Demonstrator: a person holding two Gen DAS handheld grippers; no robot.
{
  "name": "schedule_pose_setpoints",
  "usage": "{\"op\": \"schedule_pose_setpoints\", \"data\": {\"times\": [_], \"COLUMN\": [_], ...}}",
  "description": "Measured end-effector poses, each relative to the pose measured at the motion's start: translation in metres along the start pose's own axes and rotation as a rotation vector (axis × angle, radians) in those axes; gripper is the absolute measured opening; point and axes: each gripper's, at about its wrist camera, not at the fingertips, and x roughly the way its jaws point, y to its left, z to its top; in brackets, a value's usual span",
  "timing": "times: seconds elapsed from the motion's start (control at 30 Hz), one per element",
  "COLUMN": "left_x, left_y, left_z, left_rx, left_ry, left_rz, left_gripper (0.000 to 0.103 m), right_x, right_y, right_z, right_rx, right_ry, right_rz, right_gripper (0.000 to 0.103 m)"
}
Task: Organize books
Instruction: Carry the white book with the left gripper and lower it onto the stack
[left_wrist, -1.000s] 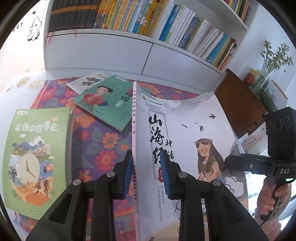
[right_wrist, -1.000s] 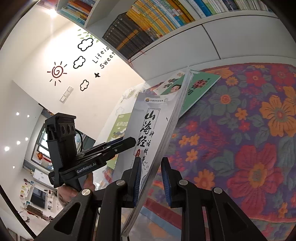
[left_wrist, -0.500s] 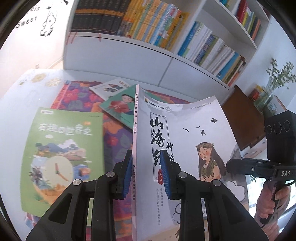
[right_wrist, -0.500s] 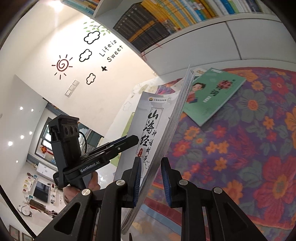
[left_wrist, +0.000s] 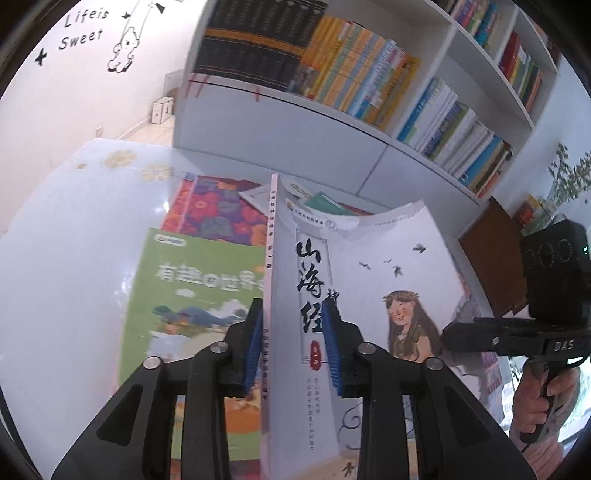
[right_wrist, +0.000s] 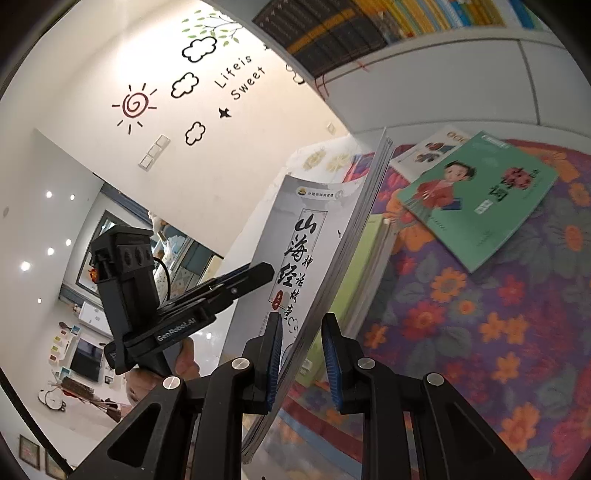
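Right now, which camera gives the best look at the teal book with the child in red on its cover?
The right wrist view: the teal book lies face up on the floral cloth, whole cover visible. In the left wrist view only a sliver shows behind the white book.

The white book between the blue ribbed pads has a smooth, matt paper cover; its page edges show as stacked paper. The gripper fingers are matt black plastic with bright metal screw heads. Left of the claw, the green book has a glossy cover (light sheen). The floral cloth looks soft and matt. The white tabletop is glossy and reflective.
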Motion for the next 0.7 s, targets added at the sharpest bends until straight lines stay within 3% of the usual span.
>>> {"op": "schedule_pose_setpoints", "data": {"times": [0.7], "left_x": [0.018], "left_y": [0.097], "left_z": [0.001], "left_rx": [-0.131], "left_ry": [0.009], "left_rz": [0.036], "left_gripper": [0.028], "right_x": [0.115], "right_y": [-0.012], "right_z": [0.021], "right_rx": [0.068], "right_ry": [0.144], "right_rz": [0.058], "right_gripper": [0.022]}}
